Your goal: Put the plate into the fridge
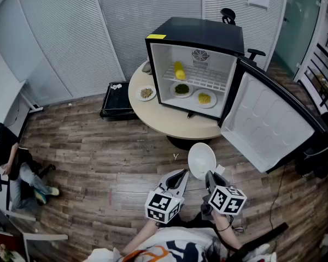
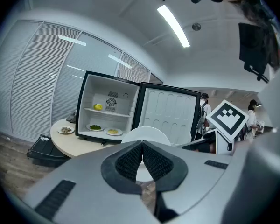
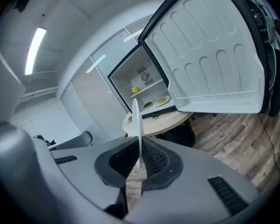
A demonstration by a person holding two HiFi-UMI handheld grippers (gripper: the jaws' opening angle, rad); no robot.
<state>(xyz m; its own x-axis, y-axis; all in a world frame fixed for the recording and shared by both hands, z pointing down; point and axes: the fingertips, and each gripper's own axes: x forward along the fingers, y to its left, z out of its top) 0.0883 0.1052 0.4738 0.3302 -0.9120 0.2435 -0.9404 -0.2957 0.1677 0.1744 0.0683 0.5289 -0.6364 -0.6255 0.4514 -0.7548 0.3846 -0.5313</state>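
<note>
A white empty plate [image 1: 201, 160] is held upright by its edge, and my right gripper [image 1: 209, 178] is shut on it, low over the wooden floor in front of the table. In the right gripper view the plate [image 3: 136, 120] shows edge-on between the pads of the right gripper [image 3: 139, 148]. My left gripper [image 1: 179, 178] hangs just left of the plate, shut with nothing in it; in its own view the left gripper [image 2: 142, 144] has its pads meeting, with the plate [image 2: 147, 133] behind. The black fridge [image 1: 208, 31] stands open on the round table [image 1: 153, 116].
The fridge door [image 1: 270, 121] swings out to the right. Inside are a yellow item [image 1: 179, 70] on the wire shelf and two plates of food [image 1: 181, 89] [image 1: 205, 98] below. Another plate [image 1: 146, 93] sits on the table beside the fridge. A black case [image 1: 116, 99] lies on the floor; a person [image 1: 11, 162] sits far left.
</note>
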